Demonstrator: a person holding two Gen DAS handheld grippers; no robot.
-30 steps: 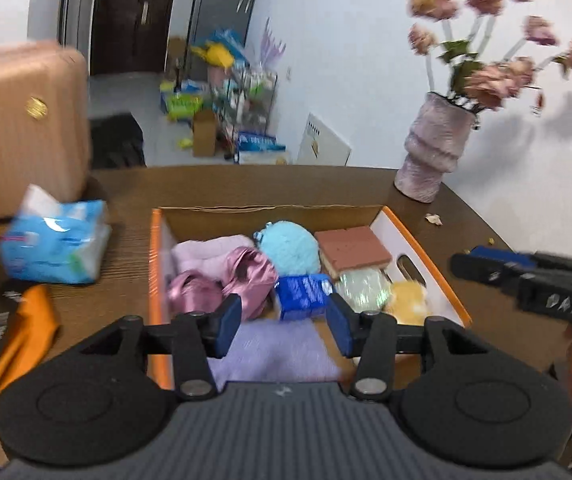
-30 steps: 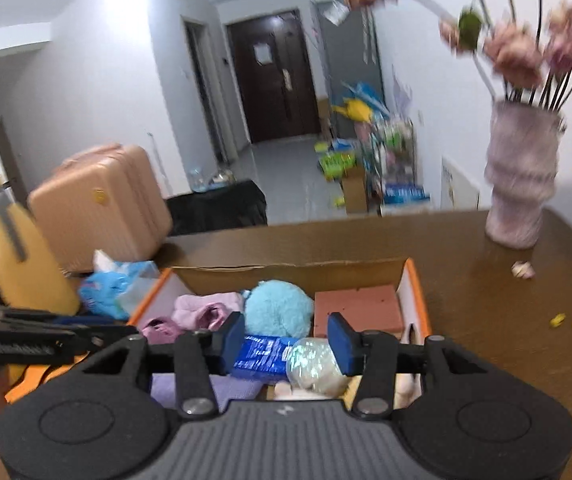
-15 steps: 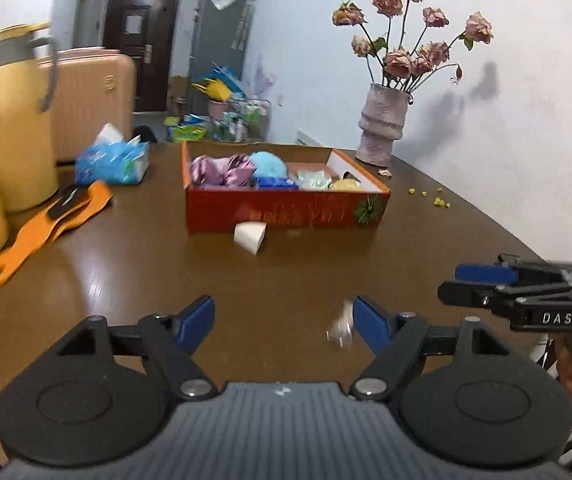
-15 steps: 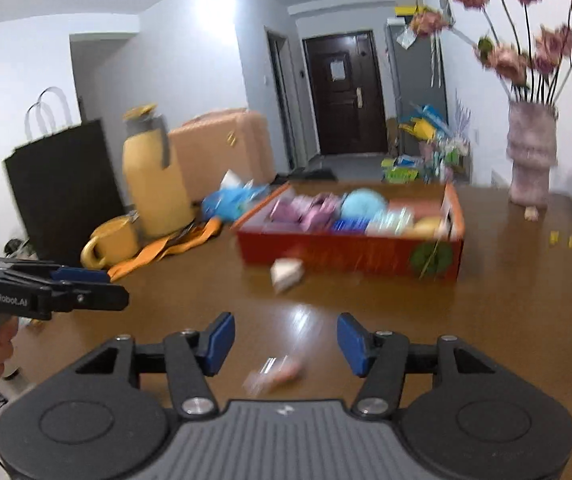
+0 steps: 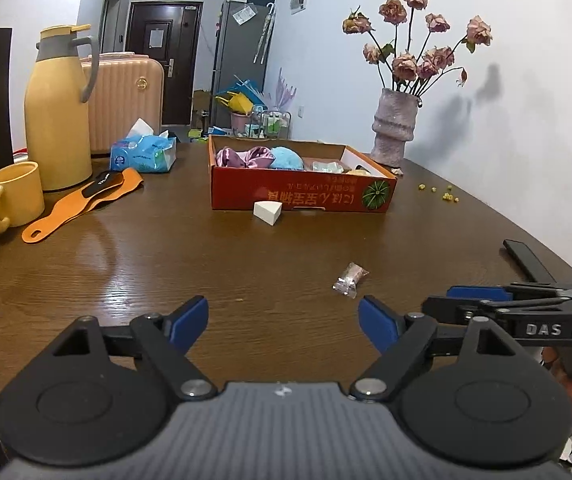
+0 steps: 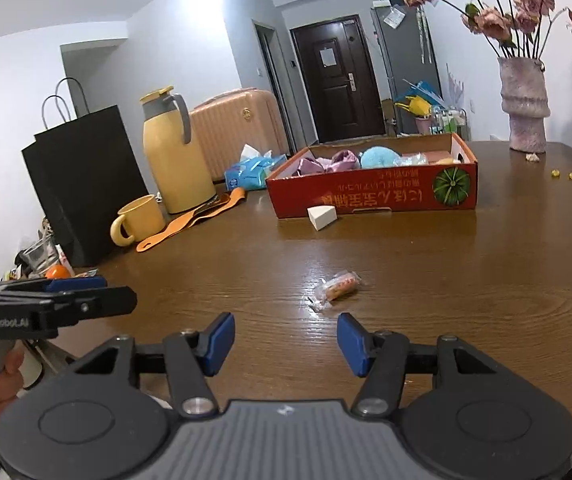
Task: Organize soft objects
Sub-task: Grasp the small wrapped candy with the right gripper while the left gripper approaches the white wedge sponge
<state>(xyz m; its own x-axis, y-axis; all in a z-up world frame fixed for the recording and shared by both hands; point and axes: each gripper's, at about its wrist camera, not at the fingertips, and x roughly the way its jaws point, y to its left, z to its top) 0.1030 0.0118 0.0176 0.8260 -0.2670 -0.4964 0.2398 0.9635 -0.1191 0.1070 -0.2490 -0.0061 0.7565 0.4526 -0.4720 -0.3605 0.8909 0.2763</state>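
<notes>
So both grippers sit at the near edge of the brown wooden table (image 5: 206, 264) with nothing between their pads. The left gripper (image 5: 283, 322) has its jaws opening, already spread wide over bare wood. The right gripper (image 6: 285, 342) has its jaws parted about halfway, also gripping nothing.

The red cardboard box (image 5: 302, 196) sits toward the far middle of the table, and most of the soft stuff is already inside: a purple satin scrunchie (image 5: 242, 157) at its left end, a blue fluffy ball (image 5: 287, 159) beside it. A white wedge sponge (image 5: 267, 212) lies on the table just in front of the box's near wall, touching or nearly so. A small wrapped candy (image 6: 338, 286) lies loose just beyond the right gripper's pads.

Lots of open wood between grippers and box. The left side is crowded: yellow mug (image 5: 14, 196), yellow thermos (image 5: 58, 120), orange strap (image 5: 86, 200), tissue pack (image 5: 144, 156). The vase (image 5: 394, 128) stands far right, near that edge.
</notes>
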